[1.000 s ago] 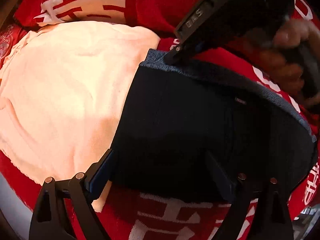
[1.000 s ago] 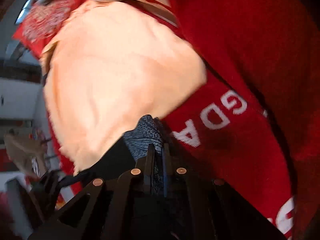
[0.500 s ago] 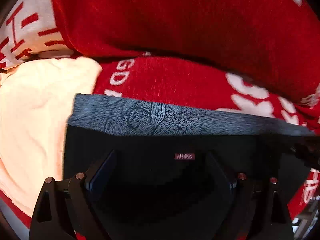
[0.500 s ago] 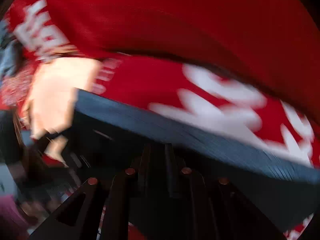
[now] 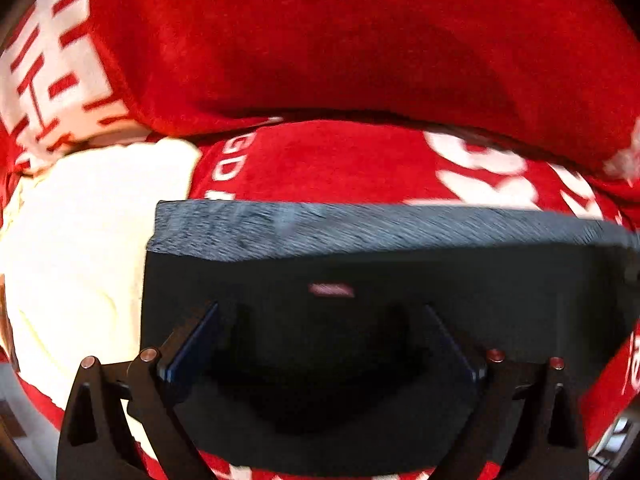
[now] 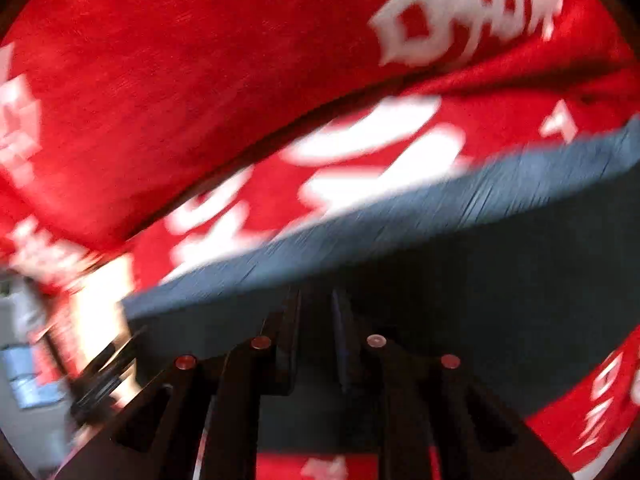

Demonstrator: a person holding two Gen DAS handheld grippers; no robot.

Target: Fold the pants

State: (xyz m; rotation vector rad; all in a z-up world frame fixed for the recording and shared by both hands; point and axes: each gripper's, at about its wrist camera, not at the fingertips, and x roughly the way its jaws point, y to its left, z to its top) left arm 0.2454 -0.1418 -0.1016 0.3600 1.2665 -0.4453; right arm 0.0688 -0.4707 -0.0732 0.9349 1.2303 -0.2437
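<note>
Black pants (image 5: 360, 276) with a grey knit waistband (image 5: 360, 226) and a small pink label lie folded on a red blanket. My left gripper (image 5: 320, 320) is open, its two fingers spread wide just above the black cloth. In the right wrist view the pants (image 6: 500, 264) fill the lower half, with the waistband running slantwise. My right gripper (image 6: 316, 300) has its fingers close together over the black cloth; the blur hides whether cloth is pinched between them.
A red blanket with white lettering (image 5: 340, 160) covers the surface and rises in a fold (image 5: 340, 40) behind the pants. A cream towel (image 5: 80, 248) lies left of the pants, also at the left edge in the right wrist view (image 6: 100, 312).
Both views swung from the cream towel to face the waistband square on. The right gripper moved off the waistband corner toward the middle of the pants. The left fingers stayed spread.
</note>
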